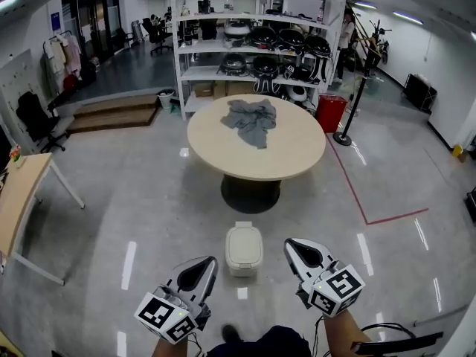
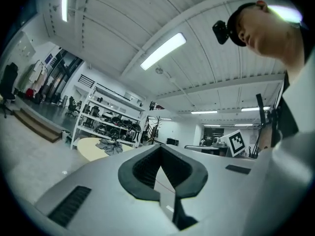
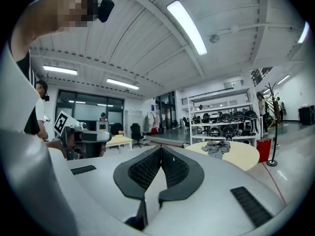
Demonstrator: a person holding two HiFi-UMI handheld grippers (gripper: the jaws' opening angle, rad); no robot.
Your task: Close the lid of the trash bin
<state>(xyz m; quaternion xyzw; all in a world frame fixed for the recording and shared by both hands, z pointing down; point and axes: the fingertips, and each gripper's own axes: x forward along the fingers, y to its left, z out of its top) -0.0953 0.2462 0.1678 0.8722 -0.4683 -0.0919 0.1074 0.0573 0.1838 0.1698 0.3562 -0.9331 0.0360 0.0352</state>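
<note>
A small cream trash bin (image 1: 244,249) stands on the grey floor in the head view, its lid lying flat on the body. My left gripper (image 1: 210,262) hangs just left of the bin and my right gripper (image 1: 290,245) just right of it, both apart from it. Each pair of jaws meets at the tip with nothing between. The left gripper view shows my left gripper (image 2: 160,148) tilted up toward the room and ceiling, and the right gripper view shows my right gripper (image 3: 161,149) the same way. The bin is out of sight in both gripper views.
A round beige table (image 1: 297,151) with a grey cloth (image 1: 251,120) stands beyond the bin. Behind it are white shelves (image 1: 253,47) of dark gear, a red container (image 1: 330,112) and a pole stand (image 1: 343,137). A wooden desk (image 1: 18,199) is at left. Red tape (image 1: 364,218) marks the floor.
</note>
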